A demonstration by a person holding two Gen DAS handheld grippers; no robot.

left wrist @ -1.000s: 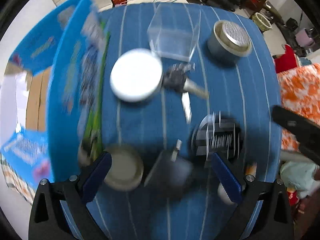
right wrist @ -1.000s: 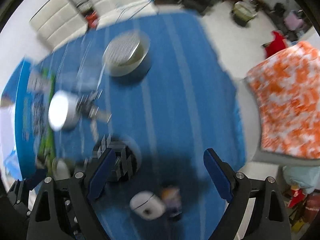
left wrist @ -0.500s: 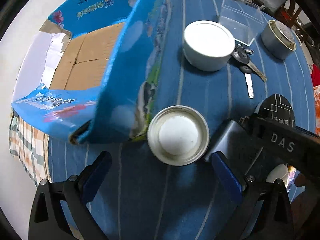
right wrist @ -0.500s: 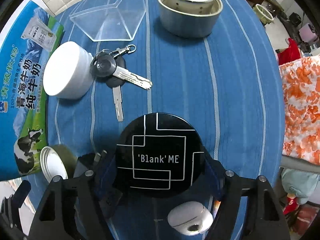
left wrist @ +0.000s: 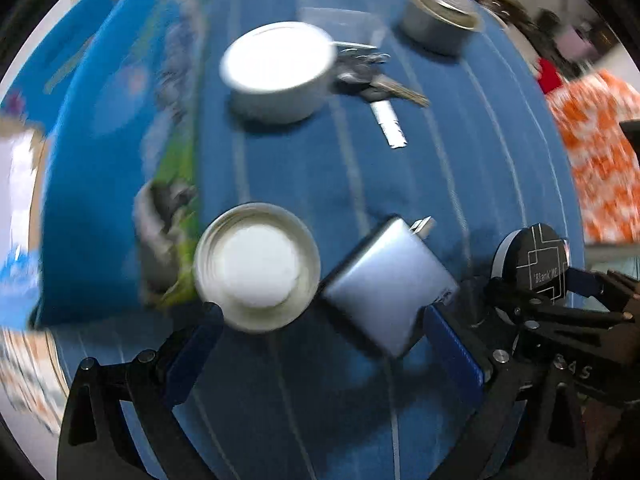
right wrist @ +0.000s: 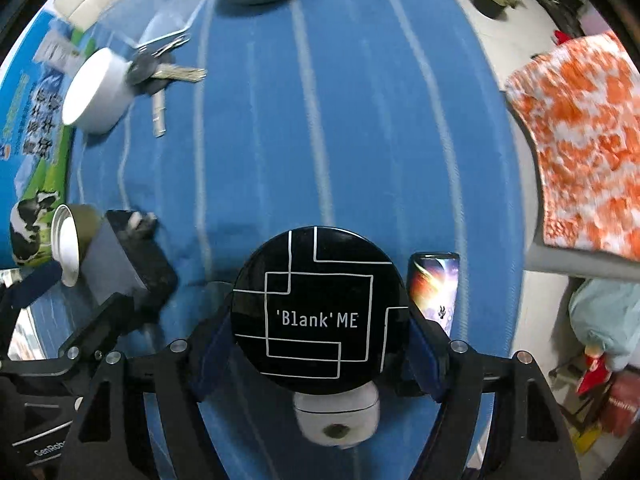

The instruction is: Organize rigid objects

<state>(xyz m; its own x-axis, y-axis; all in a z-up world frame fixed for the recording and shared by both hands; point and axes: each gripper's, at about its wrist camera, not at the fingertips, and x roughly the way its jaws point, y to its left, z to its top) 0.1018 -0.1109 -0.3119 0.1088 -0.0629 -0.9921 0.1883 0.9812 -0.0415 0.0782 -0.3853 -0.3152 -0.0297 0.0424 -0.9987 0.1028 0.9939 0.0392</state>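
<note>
Gripping black round case, right gripper now lifted it; printed face up. Left gripper open, now nearer grey charger, prongs pointing away.

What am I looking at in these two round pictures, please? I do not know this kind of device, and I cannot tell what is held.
No robot is here: a person holds a two-finger gripper in each hand, and a fisheye camera on each looks along its fingers, hence the round, bent pictures.

In the right wrist view, the right gripper is shut on a round black compact marked 'Blank' ME.

In the left wrist view, the left gripper is open, above a round metal lid with a white centre and a flat grey rectangular charger.

On the blue striped tablecloth also lie a white round container, a bunch of keys and a grey metal cup. A blue milk carton box stands to the left.
</note>
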